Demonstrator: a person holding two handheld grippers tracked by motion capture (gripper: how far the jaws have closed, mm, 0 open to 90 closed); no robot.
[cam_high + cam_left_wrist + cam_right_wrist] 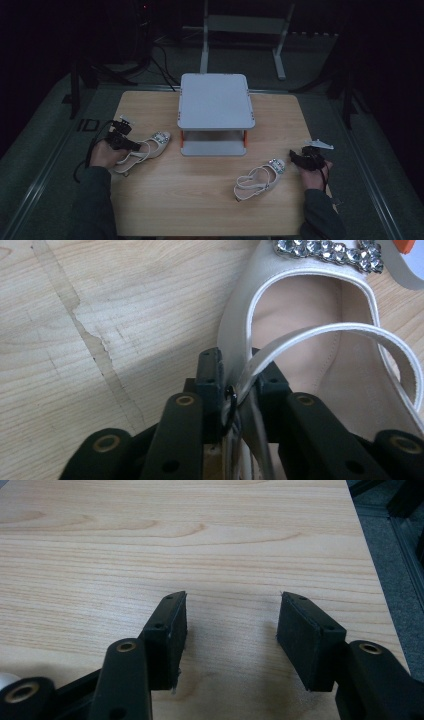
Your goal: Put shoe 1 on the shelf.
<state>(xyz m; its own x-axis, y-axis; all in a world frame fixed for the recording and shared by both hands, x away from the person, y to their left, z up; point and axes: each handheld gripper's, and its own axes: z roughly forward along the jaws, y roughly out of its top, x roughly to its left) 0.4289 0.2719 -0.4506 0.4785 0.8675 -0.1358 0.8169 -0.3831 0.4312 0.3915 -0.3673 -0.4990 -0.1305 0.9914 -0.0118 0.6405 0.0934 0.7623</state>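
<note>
A white sandal (pixel 152 146) with a rhinestone band lies at the table's left, toe toward the small shelf. My left gripper (pixel 131 144) is shut on it: in the left gripper view the two black jaws (pixel 239 372) pinch the sandal's (pixel 300 305) side wall and a thin strap near the buckle. A second white sandal (pixel 260 179) lies at the front right, toe pointing right. My right gripper (pixel 296 158) hovers just right of that toe, apart from it. In the right gripper view it (pixel 231 625) stands open over bare wood, with nothing between the pads.
A grey two-level shelf (pixel 216 100) with orange legs stands at the middle back of the wooden table (pixel 200 210). The table's right edge (pixel 372 555) runs close beside my right gripper. Dark floor, cables and a white frame lie beyond the table.
</note>
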